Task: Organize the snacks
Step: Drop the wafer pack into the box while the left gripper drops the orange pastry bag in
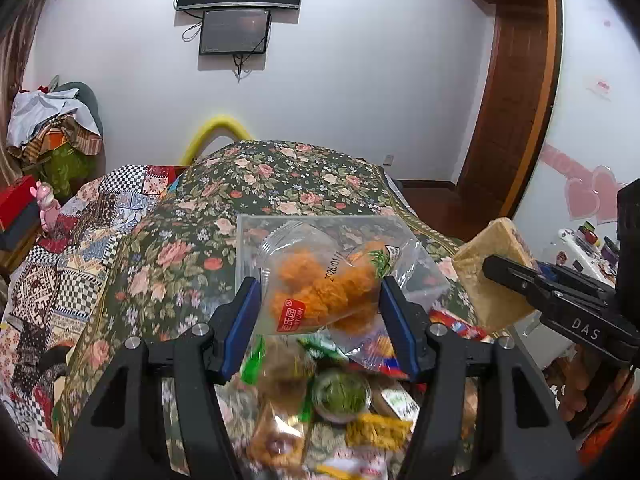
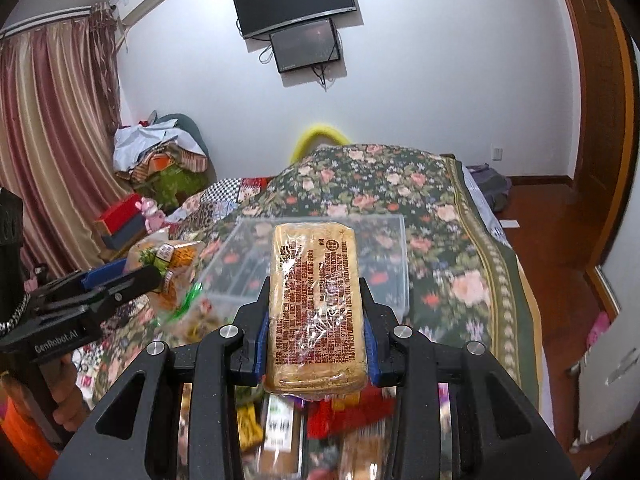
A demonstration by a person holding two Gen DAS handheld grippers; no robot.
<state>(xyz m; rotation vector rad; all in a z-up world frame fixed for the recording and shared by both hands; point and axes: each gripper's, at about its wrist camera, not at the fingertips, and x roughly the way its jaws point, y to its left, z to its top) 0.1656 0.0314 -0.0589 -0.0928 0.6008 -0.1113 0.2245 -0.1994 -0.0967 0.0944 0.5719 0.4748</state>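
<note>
Orange puffs in a clear packet (image 1: 320,292) sit clamped in the left gripper (image 1: 320,312), lifted above the snack pile (image 1: 340,400). The right gripper (image 2: 316,320) pinches a wrapped tan cake (image 2: 316,304), both apparently bound for the clear bin (image 2: 384,248).

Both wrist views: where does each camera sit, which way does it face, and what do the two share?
Left wrist: on the left gripper, facing along its fingers across the bed; it grips an orange snack bag; the right gripper enters at right.
Right wrist: on the right gripper, facing the same way; it clamps a wrapped tan block; the left gripper and a hand show at left.
Shared: clear plastic box, floral bedspread, wall screens.
</note>
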